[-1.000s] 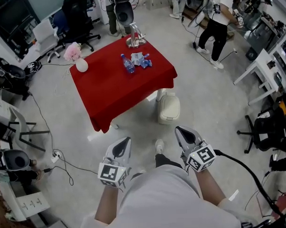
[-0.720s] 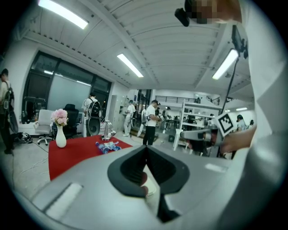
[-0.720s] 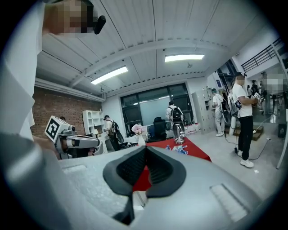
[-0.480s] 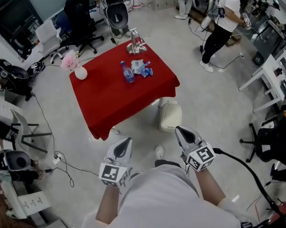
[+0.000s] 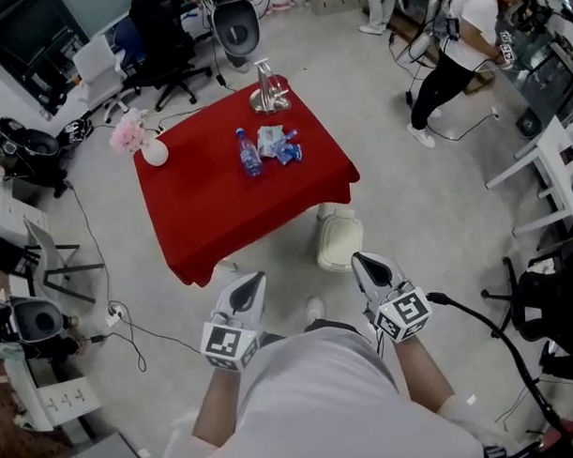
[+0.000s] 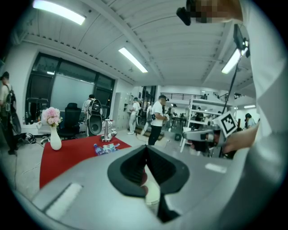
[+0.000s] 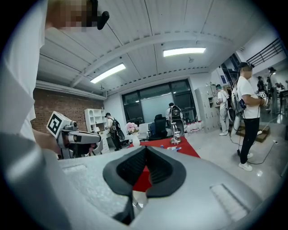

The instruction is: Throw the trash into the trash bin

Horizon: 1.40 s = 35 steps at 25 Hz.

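Far ahead, trash (image 5: 272,144) on table (image 5: 202,217), beyond fingers (image 5: 246,292).

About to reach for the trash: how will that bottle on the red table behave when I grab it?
The bottle lies on its side, so a nudge would probably roll it along the cloth. It looks like thin clear plastic: likely light, and may dent when squeezed. Its smooth round body could slip.

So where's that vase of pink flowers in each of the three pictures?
Head view: vase upper left, at the table's left corner.
Left gripper view: vase at middle left.
Right gripper view: vase small, just left of centre.
Shared landmark: the red table it stands on.
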Available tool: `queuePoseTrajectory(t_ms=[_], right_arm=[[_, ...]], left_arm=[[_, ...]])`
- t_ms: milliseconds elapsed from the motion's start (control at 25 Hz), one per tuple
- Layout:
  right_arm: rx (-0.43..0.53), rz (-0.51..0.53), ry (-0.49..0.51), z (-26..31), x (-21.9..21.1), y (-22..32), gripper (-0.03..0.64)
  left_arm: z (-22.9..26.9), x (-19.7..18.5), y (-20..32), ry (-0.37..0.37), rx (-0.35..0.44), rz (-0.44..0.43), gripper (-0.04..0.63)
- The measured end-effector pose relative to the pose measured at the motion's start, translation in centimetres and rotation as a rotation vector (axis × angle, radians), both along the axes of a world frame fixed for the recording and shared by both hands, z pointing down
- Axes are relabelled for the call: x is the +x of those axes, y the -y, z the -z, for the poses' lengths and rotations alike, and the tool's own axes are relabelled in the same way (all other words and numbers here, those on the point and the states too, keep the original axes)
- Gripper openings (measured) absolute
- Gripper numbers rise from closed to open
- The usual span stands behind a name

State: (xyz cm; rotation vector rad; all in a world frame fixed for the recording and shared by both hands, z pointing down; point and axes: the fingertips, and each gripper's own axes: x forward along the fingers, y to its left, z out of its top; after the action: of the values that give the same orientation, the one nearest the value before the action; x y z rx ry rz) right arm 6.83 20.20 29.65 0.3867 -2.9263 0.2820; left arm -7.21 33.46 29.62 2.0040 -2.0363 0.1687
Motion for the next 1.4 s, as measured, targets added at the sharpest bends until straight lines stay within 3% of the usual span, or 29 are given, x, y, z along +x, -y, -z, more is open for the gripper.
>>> queuePoseTrajectory(t_ms=[400,960,1200,1400], right_arm=[[-0.047,-0.078,-0.030,-1.8,0.4,4.3,-0.002],[-0.055,-0.336,-0.052,-3.2,-4.1,7.6,-0.002],[-0.057,-0.410,-0.078,-4.4,-5.5,8.4,-0.002],[-0.081,-0.453,-0.113,-6.5,-5.4,9.3,-0.002]], left_arm=[[-0.7,-2.0,5.5,0.007,-0.039,-0.050,0.005],[-2.2,-9.8,12.6,0.040,-0.042,-0.277,0.005],[-3.4,-11.6,14.7,0.062,-0.041,-0.352,0.005],[-5.5,-11.5,16.5,0.035,-0.078,-0.382,0.005]])
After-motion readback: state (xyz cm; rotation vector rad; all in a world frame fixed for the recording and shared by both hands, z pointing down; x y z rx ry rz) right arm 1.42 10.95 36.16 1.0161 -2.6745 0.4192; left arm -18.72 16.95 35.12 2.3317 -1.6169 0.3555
